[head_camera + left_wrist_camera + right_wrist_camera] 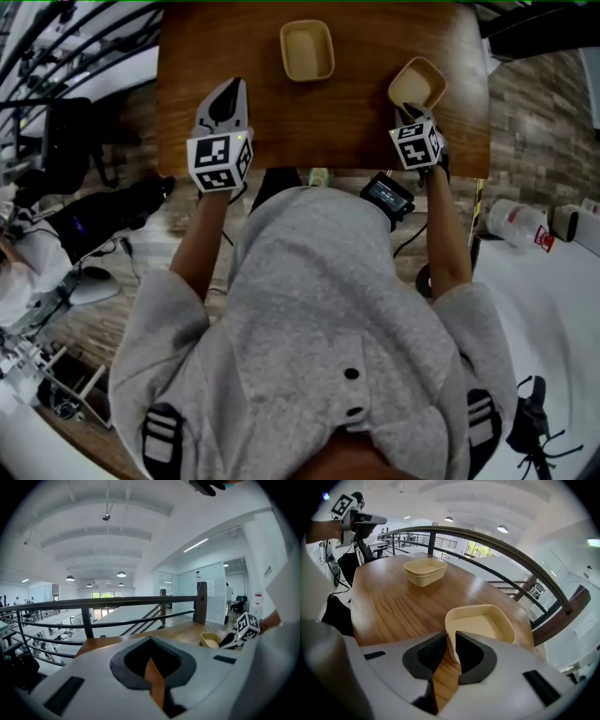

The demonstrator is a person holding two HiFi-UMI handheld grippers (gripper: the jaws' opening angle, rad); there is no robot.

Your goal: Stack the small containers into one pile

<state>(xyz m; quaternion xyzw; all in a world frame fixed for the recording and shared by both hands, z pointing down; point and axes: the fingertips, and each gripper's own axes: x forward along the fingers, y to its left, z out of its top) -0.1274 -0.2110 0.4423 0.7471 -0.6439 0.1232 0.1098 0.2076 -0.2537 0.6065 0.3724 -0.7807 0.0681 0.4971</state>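
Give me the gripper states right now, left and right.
Left gripper: closed, nothing between its jaws.
Right gripper: closed on the near rim of a small container.

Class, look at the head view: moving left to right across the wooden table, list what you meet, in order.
left gripper → loose container → right gripper, which pinches the rim of the second container

gap btw ctr container & R container open | railing behind table
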